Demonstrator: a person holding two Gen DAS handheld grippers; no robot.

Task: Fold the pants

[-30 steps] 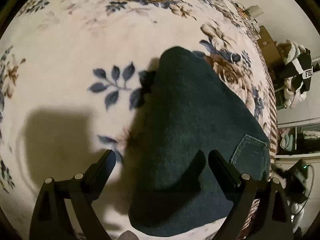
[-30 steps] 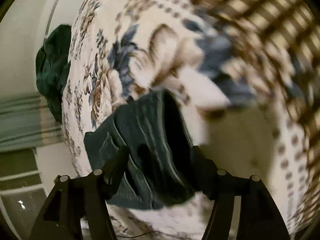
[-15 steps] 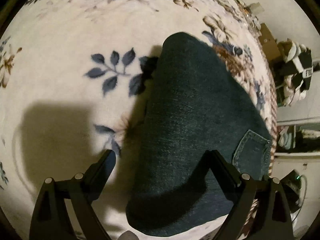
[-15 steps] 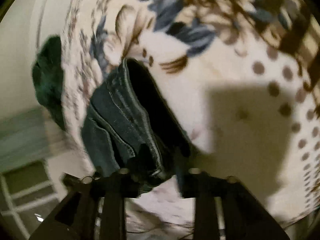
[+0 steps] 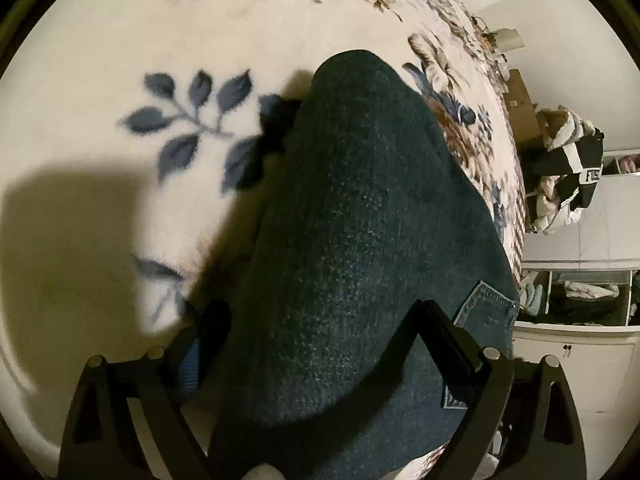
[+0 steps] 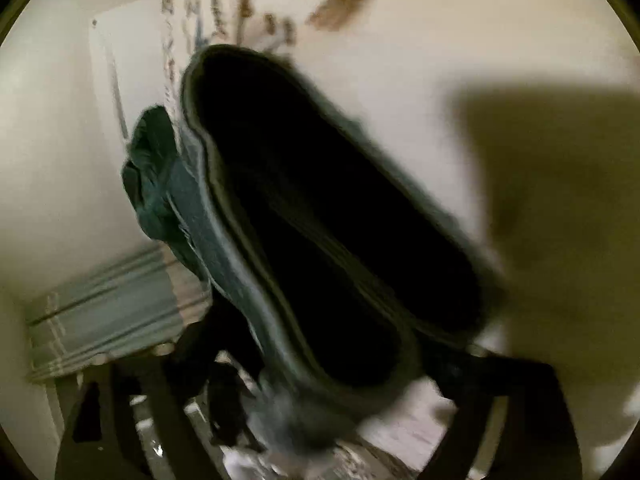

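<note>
In the left wrist view, one pair of pants (image 5: 360,240), dark denim, is seen lying on a bed covered by a floral blanket (image 5: 140,40). The pants are already doubled into a long narrow bundle, running from the near edge of the bed away toward its middle, with one back pocket (image 5: 486,308) showing on the right side. The left tongs (image 5: 320,320) are spread wide and are held over the near end of the bundle, one finger on each side of it; whether the cloth is touched cannot be told. This placement is judged to serve as a steadying or ready position while the other end is worked. Off the right edge of the bed, a pile of clothes (image 5: 568,184) and a white cabinet (image 5: 576,344) are seen.

In the right wrist view, which is blurred, an open end of the same pants (image 6: 320,240) is seen close up, its dark inside facing the camera. The right tongs (image 6: 316,412) are largely hidden by the cloth at the bottom; it appears that the rim of the pants is pinched, though the blur keeps this a judgement. The end is probably held raised so that it can be carried over for the next fold. One green cloth (image 6: 152,172) is seen at the far left edge of the bed.
</note>
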